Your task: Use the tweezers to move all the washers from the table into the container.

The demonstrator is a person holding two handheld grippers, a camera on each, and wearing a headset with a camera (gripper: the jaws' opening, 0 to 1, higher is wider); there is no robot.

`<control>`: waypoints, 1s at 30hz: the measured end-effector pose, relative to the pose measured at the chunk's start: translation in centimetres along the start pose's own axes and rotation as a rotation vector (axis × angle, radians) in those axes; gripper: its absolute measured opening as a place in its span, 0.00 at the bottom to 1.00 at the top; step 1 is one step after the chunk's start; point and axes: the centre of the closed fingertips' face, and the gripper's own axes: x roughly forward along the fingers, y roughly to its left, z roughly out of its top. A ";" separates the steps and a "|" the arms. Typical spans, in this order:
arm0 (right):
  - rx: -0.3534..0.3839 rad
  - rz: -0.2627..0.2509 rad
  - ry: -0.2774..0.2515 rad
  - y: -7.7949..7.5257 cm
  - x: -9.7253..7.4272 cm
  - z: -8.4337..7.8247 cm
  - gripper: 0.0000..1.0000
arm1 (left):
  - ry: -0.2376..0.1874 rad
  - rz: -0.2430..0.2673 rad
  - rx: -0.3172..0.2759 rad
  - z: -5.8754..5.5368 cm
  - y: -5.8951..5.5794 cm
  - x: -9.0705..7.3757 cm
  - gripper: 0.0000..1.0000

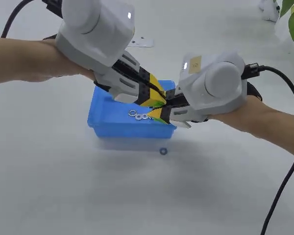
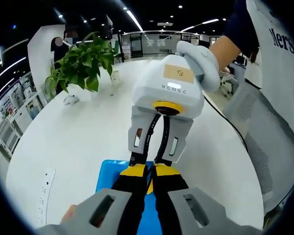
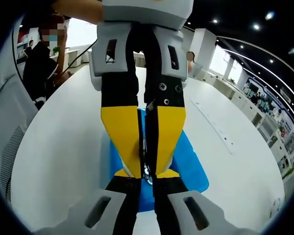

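A blue container (image 1: 118, 130) sits mid-table with several silver washers (image 1: 138, 116) inside. One small washer (image 1: 163, 151) lies on the white table just in front of it. My left gripper (image 1: 156, 99) comes in from the upper left and my right gripper (image 1: 160, 114) from the right; their yellow tips meet above the container's right part. In the right gripper view a thin metal strip, the tweezers (image 3: 144, 147), runs down the slit between the left gripper's (image 3: 143, 169) shut yellow jaws into my right gripper (image 3: 146, 177). In the left gripper view both the left gripper (image 2: 149, 172) and the right gripper (image 2: 155, 147) look shut.
Black cables (image 1: 284, 83) trail from both grippers across the table. A white strip (image 1: 141, 42) lies behind the container, and a potted plant (image 2: 78, 68) stands at the far edge. A seated person (image 3: 39, 68) is beyond the table. Bare table surrounds the container (image 3: 193, 169).
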 end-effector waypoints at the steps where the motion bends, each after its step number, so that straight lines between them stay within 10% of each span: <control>1: 0.005 0.001 -0.001 0.0 0.0 0.0 0.10 | 0.000 -0.002 -0.002 0.0 0.0 0.0 0.08; 30: -0.060 -0.066 -0.095 1.2 -4.3 5.0 0.11 | -0.082 0.047 0.043 4.2 -2.6 -4.7 0.08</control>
